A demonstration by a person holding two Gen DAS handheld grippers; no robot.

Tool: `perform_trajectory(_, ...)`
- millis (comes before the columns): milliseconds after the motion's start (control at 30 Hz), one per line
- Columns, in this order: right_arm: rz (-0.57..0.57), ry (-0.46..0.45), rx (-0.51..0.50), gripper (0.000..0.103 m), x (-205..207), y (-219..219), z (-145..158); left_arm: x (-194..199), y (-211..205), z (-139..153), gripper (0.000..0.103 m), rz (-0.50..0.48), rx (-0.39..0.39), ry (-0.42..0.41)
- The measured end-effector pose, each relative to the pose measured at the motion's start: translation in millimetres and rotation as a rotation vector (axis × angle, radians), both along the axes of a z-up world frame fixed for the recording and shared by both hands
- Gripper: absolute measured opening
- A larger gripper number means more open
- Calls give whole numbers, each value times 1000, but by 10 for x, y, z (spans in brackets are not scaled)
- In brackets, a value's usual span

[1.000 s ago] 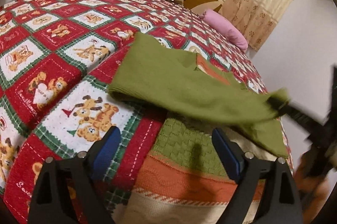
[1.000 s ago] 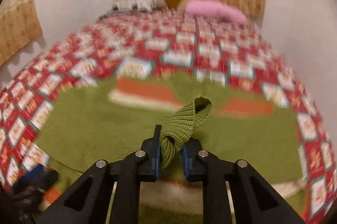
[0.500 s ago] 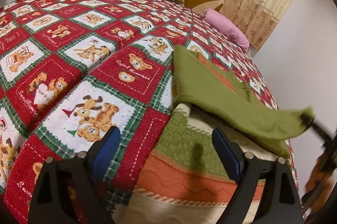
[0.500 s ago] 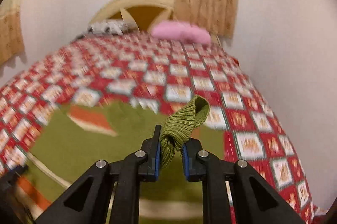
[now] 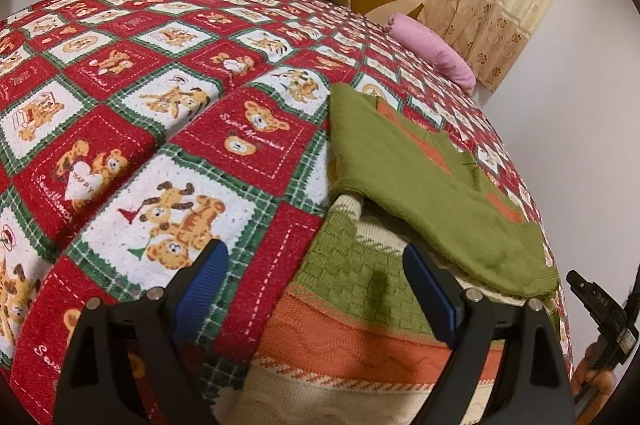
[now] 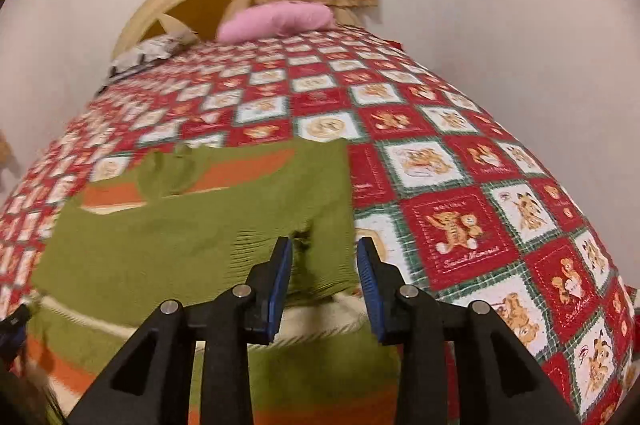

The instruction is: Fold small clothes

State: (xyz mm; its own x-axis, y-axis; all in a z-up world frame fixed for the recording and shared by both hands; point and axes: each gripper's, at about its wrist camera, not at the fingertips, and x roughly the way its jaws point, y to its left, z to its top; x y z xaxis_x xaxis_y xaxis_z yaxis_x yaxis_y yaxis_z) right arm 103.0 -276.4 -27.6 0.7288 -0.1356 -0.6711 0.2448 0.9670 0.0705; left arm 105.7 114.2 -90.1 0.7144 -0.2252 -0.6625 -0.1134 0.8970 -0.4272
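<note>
Right gripper (image 6: 324,265) hangs low with jaws parted, empty, just over the sleeve cuff (image 6: 320,249). Left gripper (image 5: 316,277) is spread wide and empty above the sweater (image 5: 352,313), which lies on the quilt (image 5: 160,129).

Warm indoor light, pretty even. Heavy fisheye bending with black corners. Left wrist view is sharp; right wrist view's left side is smeared with motion blur.

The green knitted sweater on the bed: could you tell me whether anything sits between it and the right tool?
Nothing visible does. The right tool hangs open directly over the folded sleeve of the green knitted sweater, with only air between them; the red patchwork bedspread lies beside it.
</note>
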Motion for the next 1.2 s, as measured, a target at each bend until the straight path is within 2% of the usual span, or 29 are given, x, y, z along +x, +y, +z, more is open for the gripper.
perform_trajectory(100,93,29,-28,35,33,233,-38,0,-2,1,92,0,-1,-1)
perform_trajectory(200,141,110,-56,35,190,397,-264,6,-6,-2,92,0,-4,-1)
perform_trajectory(267,129,208,-5,35,321,345,-496,7,-7,-3,92,0,-1,-1)
perform_trajectory(300,120,178,39,35,294,276,-476,7,-6,-3,92,-1,2,1)
perform_trajectory(367,82,189,104,35,238,141,-416,5,-11,-5,92,-3,6,2)
perform_trajectory(400,37,192,102,35,175,68,-367,5,-10,-5,93,-5,5,2)
perform_trajectory(467,-3,147,111,35,-47,-63,-205,7,-6,-8,93,-6,3,1)
perform_trajectory(533,3,87,115,35,-342,-149,-4,10,3,-10,94,-8,0,1)
perform_trajectory(633,3,22,40,35,-907,-213,268,2,0,-9,94,-9,-5,-1)
perform_trajectory(733,-16,-9,-43,36,-1419,-289,456,-11,16,-10,96,-24,-24,-5)
perform_trajectory(867,-30,-37,-29,37,-2016,-480,600,-93,49,20,97,-75,-41,-7)
perform_trajectory(1033,-3,-7,-65,37,-2547,-488,579,-514,-8,133,97,-222,67,4)
perform_trajectory(1200,67,54,86,37,-2722,-408,165,-1142,27,190,97,-370,87,9)
